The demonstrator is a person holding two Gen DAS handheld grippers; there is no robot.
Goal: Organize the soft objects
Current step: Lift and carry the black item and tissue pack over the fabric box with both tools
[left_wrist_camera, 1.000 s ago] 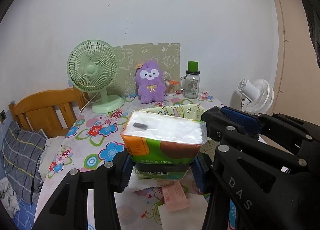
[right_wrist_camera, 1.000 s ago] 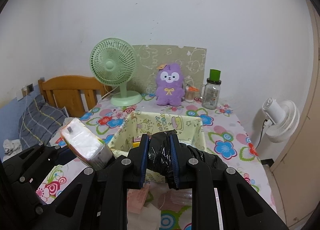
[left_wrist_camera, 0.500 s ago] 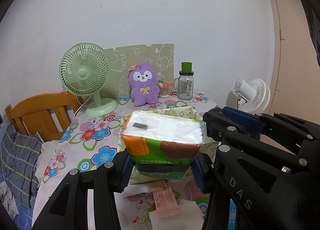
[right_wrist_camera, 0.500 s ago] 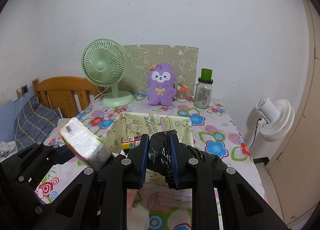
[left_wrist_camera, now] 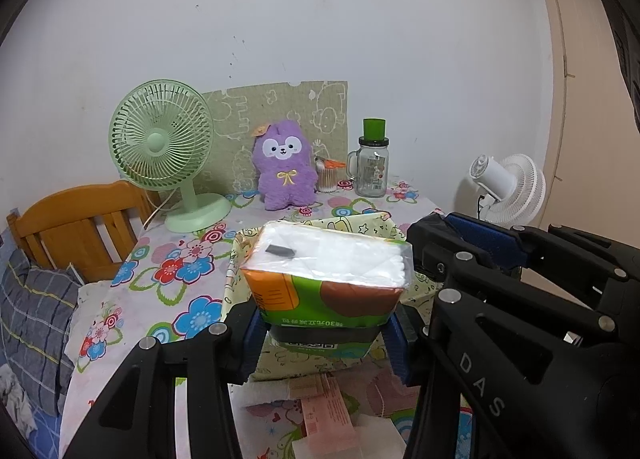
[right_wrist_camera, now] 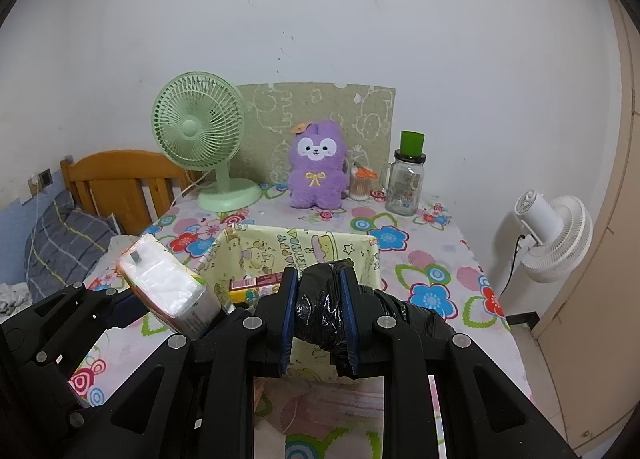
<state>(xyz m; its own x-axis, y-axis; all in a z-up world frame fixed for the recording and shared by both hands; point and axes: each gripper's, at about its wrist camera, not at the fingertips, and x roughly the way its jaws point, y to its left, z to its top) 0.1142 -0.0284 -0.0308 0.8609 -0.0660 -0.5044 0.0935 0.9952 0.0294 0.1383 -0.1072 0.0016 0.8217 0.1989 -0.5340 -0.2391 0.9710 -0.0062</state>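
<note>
My left gripper point(left_wrist_camera: 324, 335) is shut on a tissue pack point(left_wrist_camera: 326, 281) with an orange and green wrapper, held above the near left part of a yellow cartoon-print fabric box point(left_wrist_camera: 240, 243). In the right wrist view the same tissue pack point(right_wrist_camera: 168, 291) hangs left of the yellow box point(right_wrist_camera: 304, 243). My right gripper point(right_wrist_camera: 318, 317) is shut on a crumpled black plastic bag point(right_wrist_camera: 324, 307), just over the box's near rim. A red and yellow packet point(right_wrist_camera: 256, 285) lies inside the box. A purple plush toy point(right_wrist_camera: 318, 171) sits upright at the back of the table.
On the flowered tablecloth point(right_wrist_camera: 432, 291) stand a green desk fan point(right_wrist_camera: 200, 139), a glass jar with a green lid point(right_wrist_camera: 406, 183) and a cotton-swab jar point(right_wrist_camera: 360, 183). Pink papers point(left_wrist_camera: 328, 411) lie near the front edge. A wooden bed frame point(right_wrist_camera: 116, 179) is left, a white fan point(right_wrist_camera: 554, 231) right.
Both grippers have drawn back from the far wall with their loads; the fan and plush now look smaller and farther. Neither grip has altered.
</note>
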